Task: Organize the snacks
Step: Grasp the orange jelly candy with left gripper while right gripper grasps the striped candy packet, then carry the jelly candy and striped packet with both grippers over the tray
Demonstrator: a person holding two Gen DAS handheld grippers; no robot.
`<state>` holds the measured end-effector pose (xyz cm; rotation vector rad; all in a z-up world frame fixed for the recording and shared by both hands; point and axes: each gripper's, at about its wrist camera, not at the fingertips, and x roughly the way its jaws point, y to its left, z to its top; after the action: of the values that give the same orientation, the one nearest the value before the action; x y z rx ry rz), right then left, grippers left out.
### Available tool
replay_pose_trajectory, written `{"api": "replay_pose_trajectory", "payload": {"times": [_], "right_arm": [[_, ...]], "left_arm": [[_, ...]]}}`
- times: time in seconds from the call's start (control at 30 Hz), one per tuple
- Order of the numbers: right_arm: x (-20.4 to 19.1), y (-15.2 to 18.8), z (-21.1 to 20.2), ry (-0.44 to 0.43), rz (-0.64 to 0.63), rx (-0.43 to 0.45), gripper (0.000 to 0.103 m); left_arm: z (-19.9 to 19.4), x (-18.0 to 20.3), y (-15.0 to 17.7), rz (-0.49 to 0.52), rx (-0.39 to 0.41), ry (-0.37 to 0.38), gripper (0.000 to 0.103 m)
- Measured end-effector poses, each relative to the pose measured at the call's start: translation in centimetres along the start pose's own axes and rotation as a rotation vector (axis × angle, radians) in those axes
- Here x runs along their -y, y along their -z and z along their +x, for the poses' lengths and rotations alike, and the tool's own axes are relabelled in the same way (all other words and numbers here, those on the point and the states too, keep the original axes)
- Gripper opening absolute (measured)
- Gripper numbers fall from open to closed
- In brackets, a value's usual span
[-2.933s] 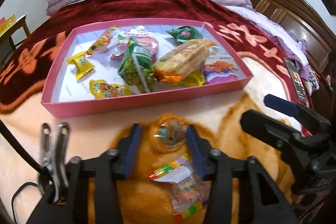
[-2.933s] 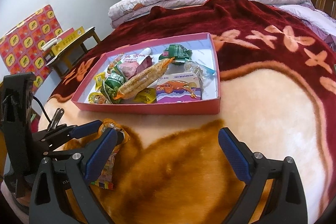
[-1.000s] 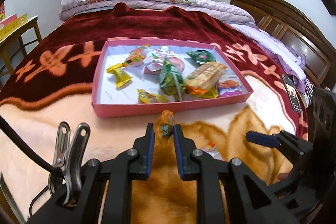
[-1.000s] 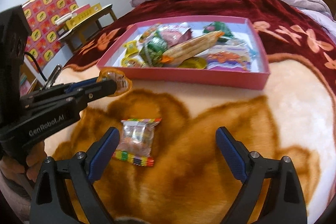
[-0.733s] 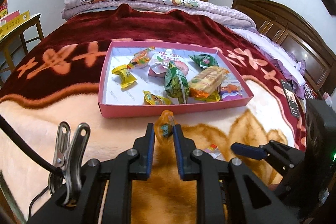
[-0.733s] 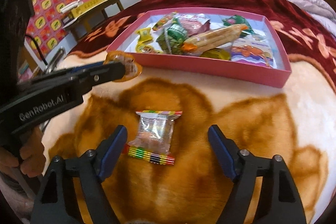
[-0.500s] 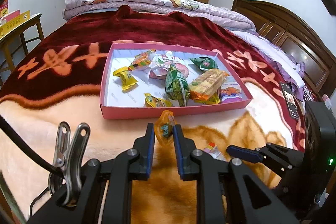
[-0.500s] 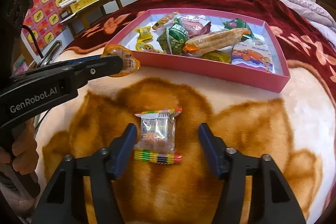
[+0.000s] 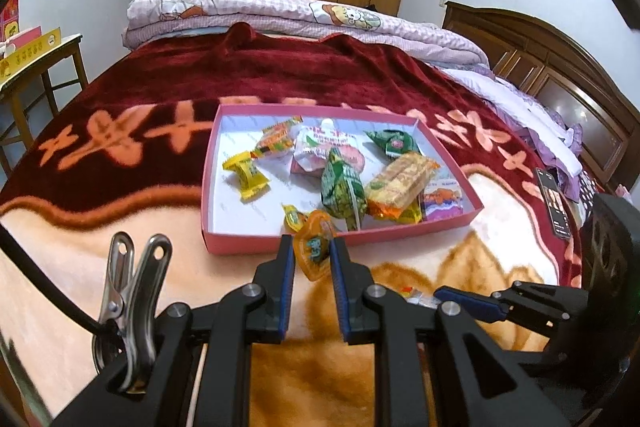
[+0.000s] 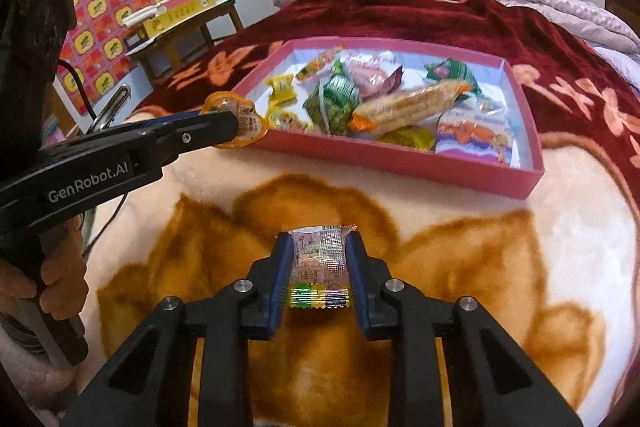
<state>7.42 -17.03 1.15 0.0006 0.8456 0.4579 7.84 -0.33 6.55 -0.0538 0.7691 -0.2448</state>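
My left gripper (image 9: 312, 253) is shut on an orange jelly cup (image 9: 314, 249) and holds it just in front of the near wall of the pink tray (image 9: 240, 241). In the right wrist view the same cup (image 10: 236, 125) hangs at the tray's near left corner (image 10: 400, 163). My right gripper (image 10: 318, 267) is shut on a clear candy packet with a rainbow-striped edge (image 10: 319, 267), low over the orange-patterned blanket. The tray holds several wrapped snacks, among them a green packet (image 9: 342, 189) and a long orange-ended biscuit pack (image 10: 408, 105).
The tray lies on a red and cream blanket on a bed. A folded quilt (image 9: 300, 15) lies at the far end. A phone (image 9: 554, 201) lies at the right by a wooden headboard (image 9: 560, 75). A small table (image 10: 180, 23) stands to the left.
My right gripper has closed on the candy packet that lay on the blanket. My left gripper has carried the jelly cup closer to the tray's near wall.
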Motion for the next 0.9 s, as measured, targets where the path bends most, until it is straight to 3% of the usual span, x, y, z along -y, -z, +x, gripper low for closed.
{"api": "replay_pose_trajectory", "payload": {"times": [0.47,0.9], "right_arm": [[0.7,-1.7,-1.2,-0.022,0.013,0.043,0.025],[1.5,-6.2,-3.0,0.008,-0.008,0.124,0.025]], "left_arm": [[0.6,-1.2,-1.3,-0.027,0.007,-0.010,0.018],[1.7,-0.4,-3.2,0.010,0.010,-0.006,0.018]]}}
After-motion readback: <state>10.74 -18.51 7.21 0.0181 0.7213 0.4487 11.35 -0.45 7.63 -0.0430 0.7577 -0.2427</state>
